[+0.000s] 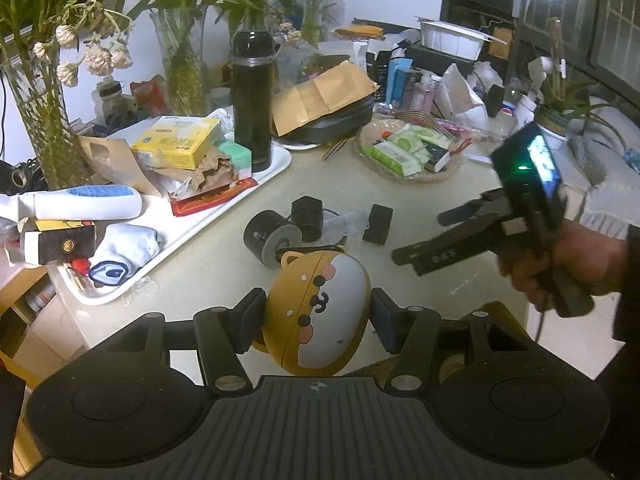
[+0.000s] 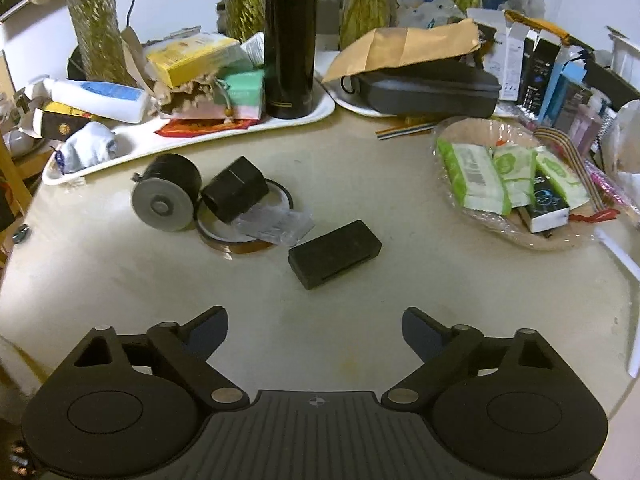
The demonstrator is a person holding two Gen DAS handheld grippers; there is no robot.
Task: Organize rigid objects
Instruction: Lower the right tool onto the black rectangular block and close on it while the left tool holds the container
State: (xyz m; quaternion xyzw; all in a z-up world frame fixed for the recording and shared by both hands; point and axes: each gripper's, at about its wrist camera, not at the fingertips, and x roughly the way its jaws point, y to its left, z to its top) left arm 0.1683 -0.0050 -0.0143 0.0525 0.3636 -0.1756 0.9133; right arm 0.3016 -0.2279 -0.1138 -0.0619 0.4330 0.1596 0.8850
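My left gripper (image 1: 316,312) is shut on a round yellow-and-white cartoon animal case (image 1: 318,314), held above the table's near edge. My right gripper (image 2: 314,330) is open and empty above the table; it also shows in the left wrist view (image 1: 424,240) at the right. On the table lie a black cylinder with a grey end (image 2: 168,198), a black hexagonal cap (image 2: 234,194), a tape ring (image 2: 244,236) with a clear plastic wrapper (image 2: 276,224) on it, and a black rectangular box (image 2: 334,254). The box lies just ahead of my right gripper.
A white tray (image 2: 192,138) at the left holds a tall black flask (image 2: 290,40), a yellow box (image 2: 192,58), a white tube (image 2: 100,100) and a sock. A basket (image 2: 516,184) of packets sits right. A black case (image 2: 428,90) under brown paper and plant vases stand behind.
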